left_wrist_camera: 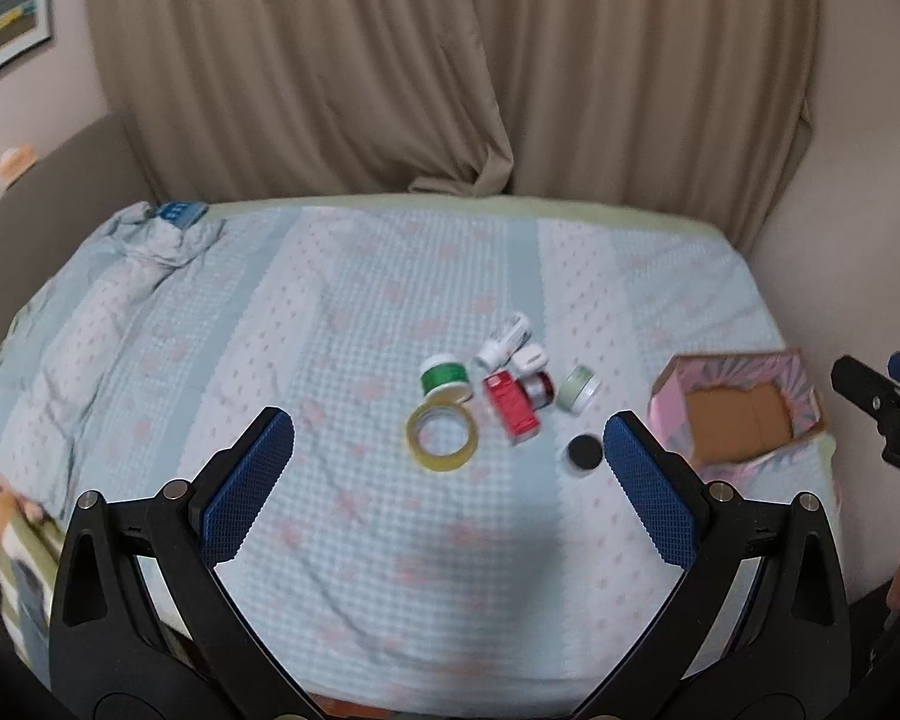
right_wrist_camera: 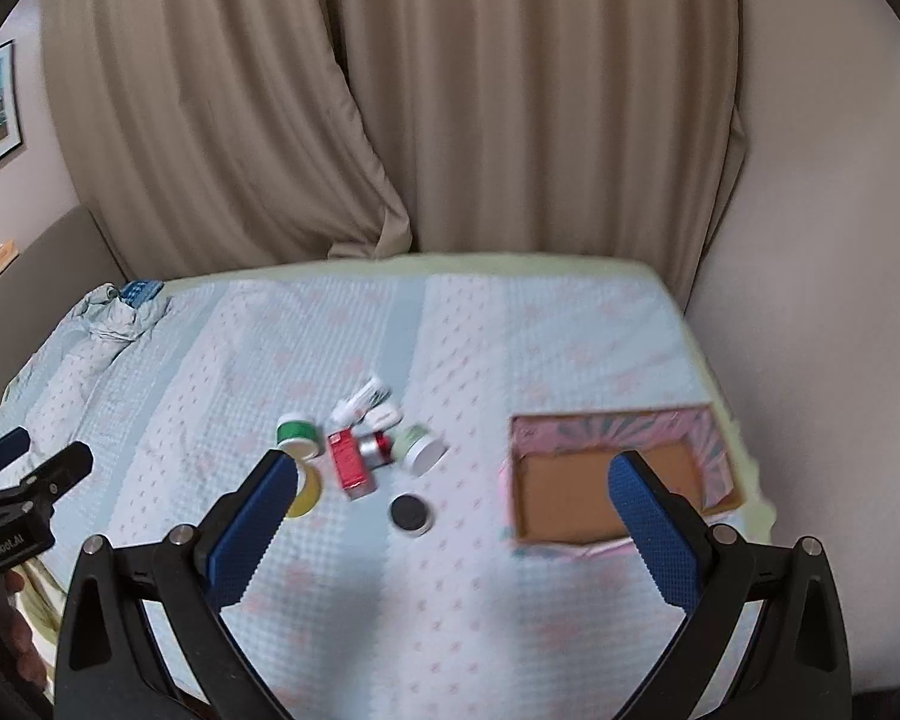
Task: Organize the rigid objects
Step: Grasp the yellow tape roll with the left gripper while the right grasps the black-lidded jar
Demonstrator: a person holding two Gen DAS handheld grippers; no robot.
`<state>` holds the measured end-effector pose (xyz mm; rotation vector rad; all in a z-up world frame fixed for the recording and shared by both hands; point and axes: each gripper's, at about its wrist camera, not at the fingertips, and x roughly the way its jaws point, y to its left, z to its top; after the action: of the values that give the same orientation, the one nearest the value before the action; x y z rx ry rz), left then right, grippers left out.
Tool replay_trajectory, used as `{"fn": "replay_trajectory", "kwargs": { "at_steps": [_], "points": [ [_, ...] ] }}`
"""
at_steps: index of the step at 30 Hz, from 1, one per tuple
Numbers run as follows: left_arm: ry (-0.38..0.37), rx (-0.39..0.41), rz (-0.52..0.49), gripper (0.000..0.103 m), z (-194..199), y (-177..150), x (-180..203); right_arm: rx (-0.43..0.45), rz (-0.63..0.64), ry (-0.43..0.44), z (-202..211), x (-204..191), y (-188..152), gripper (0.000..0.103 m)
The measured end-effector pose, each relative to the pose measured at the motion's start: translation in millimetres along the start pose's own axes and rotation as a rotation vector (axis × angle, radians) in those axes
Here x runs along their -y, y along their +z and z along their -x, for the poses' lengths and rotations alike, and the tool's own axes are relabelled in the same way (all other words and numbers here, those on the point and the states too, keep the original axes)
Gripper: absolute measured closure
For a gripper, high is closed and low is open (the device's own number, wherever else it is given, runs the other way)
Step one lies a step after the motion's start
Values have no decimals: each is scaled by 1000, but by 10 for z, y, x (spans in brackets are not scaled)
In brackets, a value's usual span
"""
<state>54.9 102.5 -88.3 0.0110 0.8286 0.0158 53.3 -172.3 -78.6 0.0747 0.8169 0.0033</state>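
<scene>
From the left wrist, the left gripper (left_wrist_camera: 449, 438) hangs spread wide over the tape (left_wrist_camera: 443, 431), red box (left_wrist_camera: 512, 408) and jars – holding nothing – while the right view shows the right gripper (right_wrist_camera: 455, 487) likewise spread, the cardboard box (right_wrist_camera: 615, 483) seemingly empty beyond its right finger.

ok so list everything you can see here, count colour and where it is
yellow tape roll: 1, yellowish, flat on the bed, front left of the cluster
green-sided jar with white lid: 1, just behind the tape
red rectangular box: 1, lying mid-cluster
red and silver can: 1, on its side behind the red box
white plastic items: 2 or so, blurred, back of the cluster
pale green jar with white lid: 1, right of the cluster
black round lid: 1, nearest, front right
pink patterned cardboard box: 1, open, brown inside, bed's right edge
light blue patterned bedspread: 1
beige curtains: behind the bed
left gripper: open
right gripper: open
</scene>
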Motion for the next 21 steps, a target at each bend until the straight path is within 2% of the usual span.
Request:
{"fn": "replay_trajectory", "kwargs": {
  "at_steps": [5,10,15,21],
  "points": [
    [-49,-84,-73,0,-491,2,-270,-73,-66,-25,-346,-290,-100,0],
    [-109,-197,-158,1,-1232,-88,-410,-160,-145,-76,-837,-539,-259,0],
    [-143,-296,-246,1,-2071,-352,-324,-235,-202,-119,-1404,-654,-500,0],
    [-173,-401,-264,1,-2898,-756,-149,-349,-197,-150,-2079,-668,-833,0]
  ]
}}
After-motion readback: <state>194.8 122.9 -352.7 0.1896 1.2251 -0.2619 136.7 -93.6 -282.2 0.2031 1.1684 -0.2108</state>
